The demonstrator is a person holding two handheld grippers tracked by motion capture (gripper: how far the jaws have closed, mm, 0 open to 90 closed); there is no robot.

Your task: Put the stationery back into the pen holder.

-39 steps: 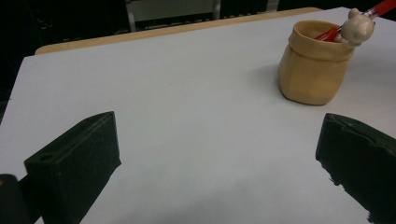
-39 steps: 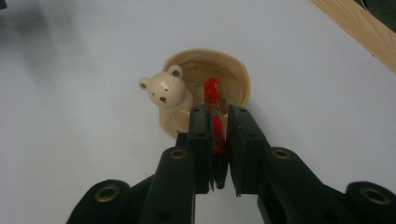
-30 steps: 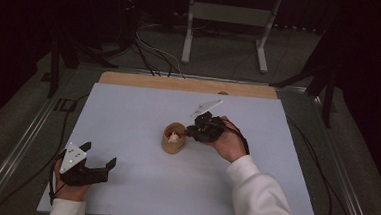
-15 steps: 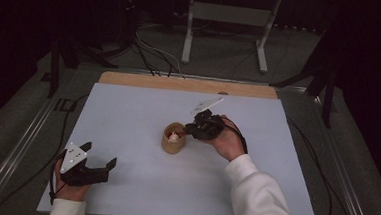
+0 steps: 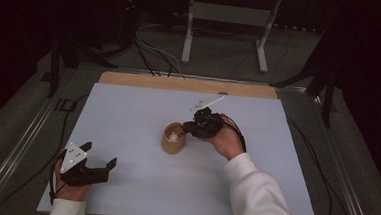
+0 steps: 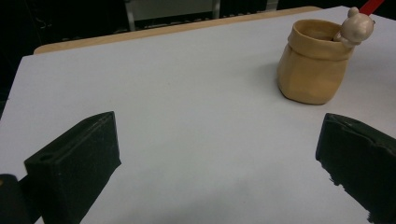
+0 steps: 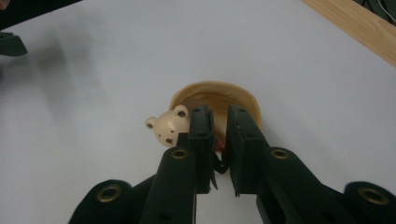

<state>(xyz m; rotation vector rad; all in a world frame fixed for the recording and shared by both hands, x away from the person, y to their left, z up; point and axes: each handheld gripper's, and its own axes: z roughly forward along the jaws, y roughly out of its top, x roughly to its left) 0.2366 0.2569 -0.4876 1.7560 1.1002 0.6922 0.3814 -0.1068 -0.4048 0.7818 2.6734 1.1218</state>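
Tan pouch (image 5: 173, 139) on the white tabletop (image 5: 128, 113) receives a bear-topped pen (image 7: 169, 125) pinched in the right gripper (image 7: 218, 122); release seems next; left gripper (image 6: 219, 154) fingers gape wide

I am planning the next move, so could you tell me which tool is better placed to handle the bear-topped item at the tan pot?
The right tool: its jaws are nearly closed beside the bear at the pot. The left tool sits open, well away.
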